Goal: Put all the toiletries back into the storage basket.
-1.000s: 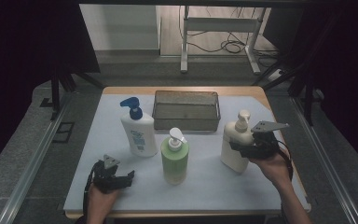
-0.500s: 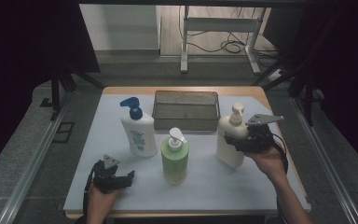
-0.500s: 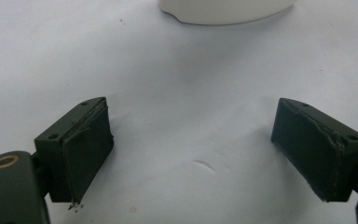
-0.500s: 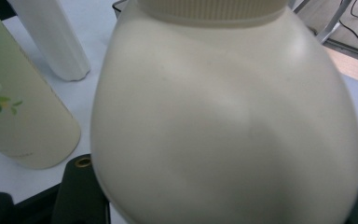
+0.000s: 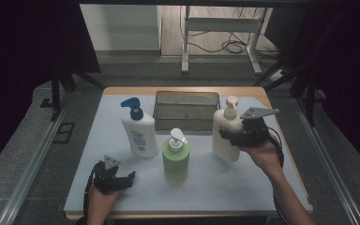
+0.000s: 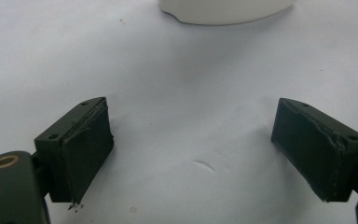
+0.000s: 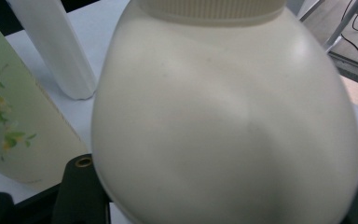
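Cream pump bottle (image 5: 227,133) clamped mid-body in right gripper (image 5: 243,136), lifted off table (image 5: 262,187) at right, tilted, just near of wire basket (image 5: 186,111). Green bottle (image 5: 176,157) centre-near, white bottle w/ blue pump (image 5: 139,129) left of it. Left gripper (image 6: 205,154) jaws wide, nothing btwn, low over near-left mat. Risks: smooth rounded body could slip or swing in grip; base may catch basket rim or knock green bottle.
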